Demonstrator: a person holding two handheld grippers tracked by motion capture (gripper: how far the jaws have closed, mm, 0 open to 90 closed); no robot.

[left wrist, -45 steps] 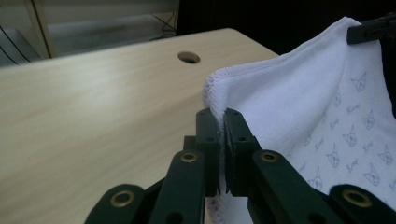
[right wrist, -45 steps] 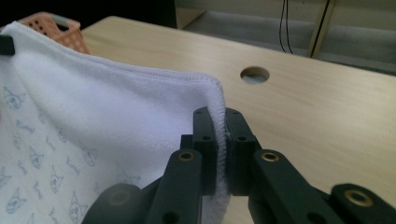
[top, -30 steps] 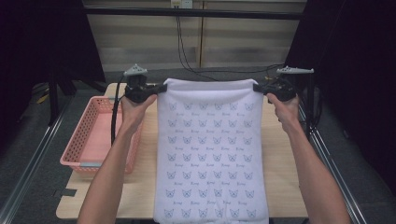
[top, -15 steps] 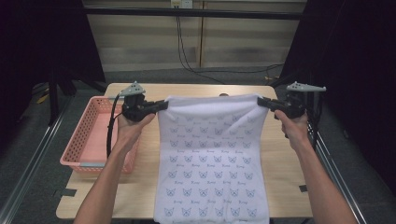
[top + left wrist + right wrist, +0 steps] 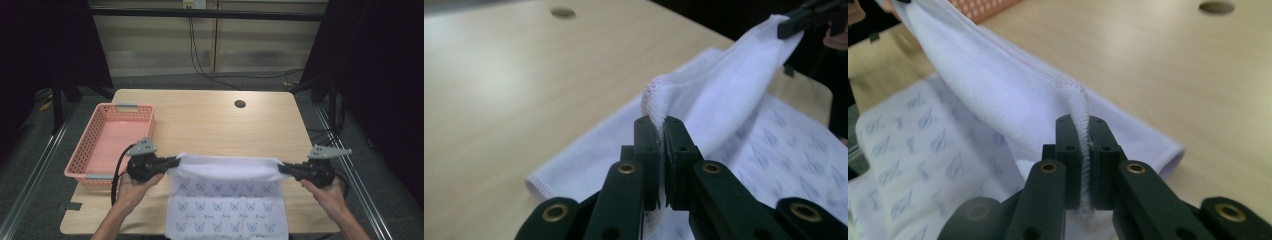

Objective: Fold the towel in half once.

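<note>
A white towel point(image 5: 227, 200) printed with small blue butterflies lies on the near half of the wooden table point(image 5: 210, 125), its far end folded back toward me and held up in a low band. My left gripper point(image 5: 175, 161) is shut on the left corner of that end; its own view shows the stitched hem point(image 5: 659, 102) pinched between the jaws. On the right corner my right gripper point(image 5: 283, 169) is shut too, with the hem point(image 5: 1079, 120) clamped in its jaws. The towel's near end hangs over the table's front edge.
A pink plastic basket point(image 5: 107, 142) stands empty at the table's left side, close to my left hand. A round cable hole point(image 5: 240, 104) sits at the table's far right. Bare wood stretches behind the towel. Dark frame posts and cables stand beyond the table.
Both grippers have come toward me and down with the towel's far end, from the far table edge to the near half. The towel now folds over itself.
</note>
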